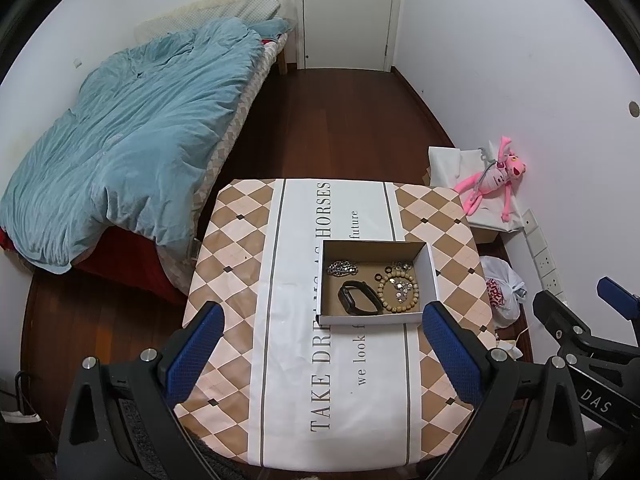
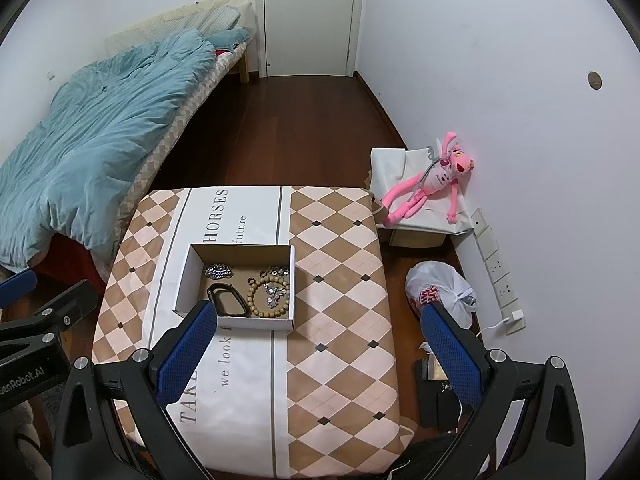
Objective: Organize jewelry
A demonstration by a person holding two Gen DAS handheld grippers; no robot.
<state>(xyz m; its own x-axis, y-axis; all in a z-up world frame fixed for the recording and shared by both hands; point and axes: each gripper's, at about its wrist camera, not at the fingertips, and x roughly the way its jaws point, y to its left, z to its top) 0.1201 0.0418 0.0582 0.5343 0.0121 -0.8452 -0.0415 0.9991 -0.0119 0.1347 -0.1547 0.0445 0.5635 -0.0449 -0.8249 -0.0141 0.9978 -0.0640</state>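
A shallow white cardboard box (image 1: 431, 268) (image 2: 182, 276) sits on the patterned table. Inside lie a silver chain (image 1: 342, 268) (image 2: 219, 271), a black wristband (image 1: 359, 303) (image 2: 227, 299), a wooden bead bracelet (image 1: 399, 293) (image 2: 269, 296) with small silver pieces in its middle, and small rings (image 1: 396, 268) (image 2: 276, 271). My left gripper (image 1: 324, 350) is open and empty, held above the table in front of the box. My right gripper (image 2: 320, 352) is open and empty, above the table's right front; its left finger (image 2: 188, 350) overlaps the box's near corner.
The table (image 1: 240, 240) (image 2: 340, 280) wears a diamond-pattern cloth with a white lettered stripe. A bed with a blue duvet (image 1: 132, 128) stands left. A pink plush (image 2: 432, 178), a white plastic bag (image 2: 440, 292) and wall sockets (image 2: 498, 276) are at the right. A closed door (image 2: 308, 16) is behind.
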